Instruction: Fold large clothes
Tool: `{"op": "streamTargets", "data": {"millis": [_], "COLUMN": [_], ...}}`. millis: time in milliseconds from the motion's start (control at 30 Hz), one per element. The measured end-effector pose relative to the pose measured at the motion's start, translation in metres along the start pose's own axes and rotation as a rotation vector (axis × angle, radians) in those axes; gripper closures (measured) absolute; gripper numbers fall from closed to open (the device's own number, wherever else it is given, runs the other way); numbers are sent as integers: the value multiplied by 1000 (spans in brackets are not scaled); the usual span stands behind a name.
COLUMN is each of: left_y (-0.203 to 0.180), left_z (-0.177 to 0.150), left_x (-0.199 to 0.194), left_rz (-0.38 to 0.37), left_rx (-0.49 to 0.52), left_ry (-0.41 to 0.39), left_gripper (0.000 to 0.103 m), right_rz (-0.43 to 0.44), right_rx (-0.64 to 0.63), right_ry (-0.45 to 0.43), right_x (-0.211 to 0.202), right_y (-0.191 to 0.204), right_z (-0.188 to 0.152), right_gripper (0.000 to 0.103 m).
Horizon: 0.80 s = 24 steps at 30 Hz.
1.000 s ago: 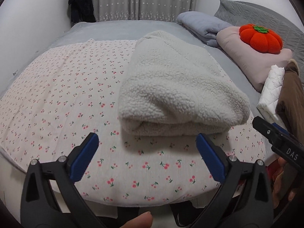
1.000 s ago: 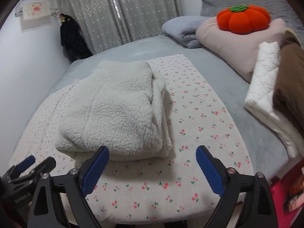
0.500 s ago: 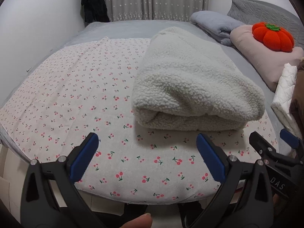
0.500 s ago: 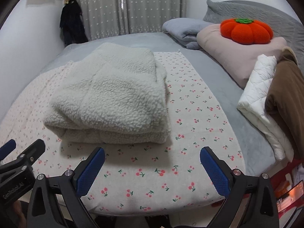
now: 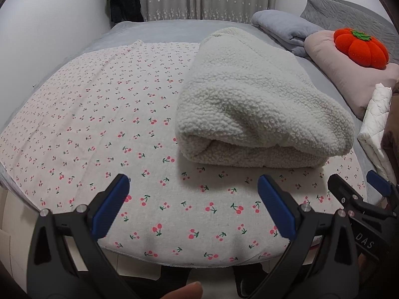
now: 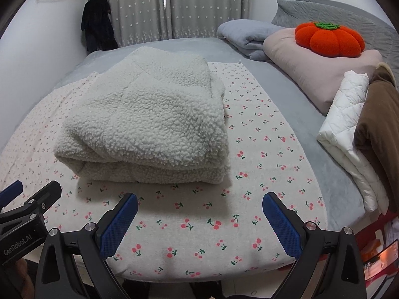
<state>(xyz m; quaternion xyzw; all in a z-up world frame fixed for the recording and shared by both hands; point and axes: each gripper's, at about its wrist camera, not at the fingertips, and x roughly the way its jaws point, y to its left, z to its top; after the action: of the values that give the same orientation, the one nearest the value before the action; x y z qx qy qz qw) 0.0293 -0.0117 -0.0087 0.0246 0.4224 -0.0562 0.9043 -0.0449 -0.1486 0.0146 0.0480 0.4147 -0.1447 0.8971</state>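
Left wrist view: fleece garment (image 5: 256, 104) sits folded in the centre-right of frame on the cherry sheet (image 5: 104, 124); left gripper (image 5: 193, 204) jaws wide apart, empty.

Right wrist view: fleece centre-left, right gripper (image 6: 199, 220) apart too. Folding looks done; next probably stacking it.

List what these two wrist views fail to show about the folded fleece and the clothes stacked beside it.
- Fleece garment: far end and inner layers hidden by its own fold, both views.
- Brown garment: cut off by the right edge, both views.
- White quilted garment: partly covered by the brown one.
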Motion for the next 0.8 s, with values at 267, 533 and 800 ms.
{"op": "streamTargets", "data": {"millis": [267,533,800], "left_y": [-1,-3,-5], "left_z": [-1,-2,-3], "left_x": [0,-1,-1], "left_rz": [-3,-8,-8], "left_rx": [8,16,16], "left_ry": [3,6,6], "left_gripper": [1,1,1], "right_rz": [-1,-2,-5], "right_rx": [0,-1,-2], "right_ry": [2,4,3], "right_x": [0,1,1], "right_y": [1,0,1], "right_z": [0,0,-1], "right_gripper": [1,1,1]}}
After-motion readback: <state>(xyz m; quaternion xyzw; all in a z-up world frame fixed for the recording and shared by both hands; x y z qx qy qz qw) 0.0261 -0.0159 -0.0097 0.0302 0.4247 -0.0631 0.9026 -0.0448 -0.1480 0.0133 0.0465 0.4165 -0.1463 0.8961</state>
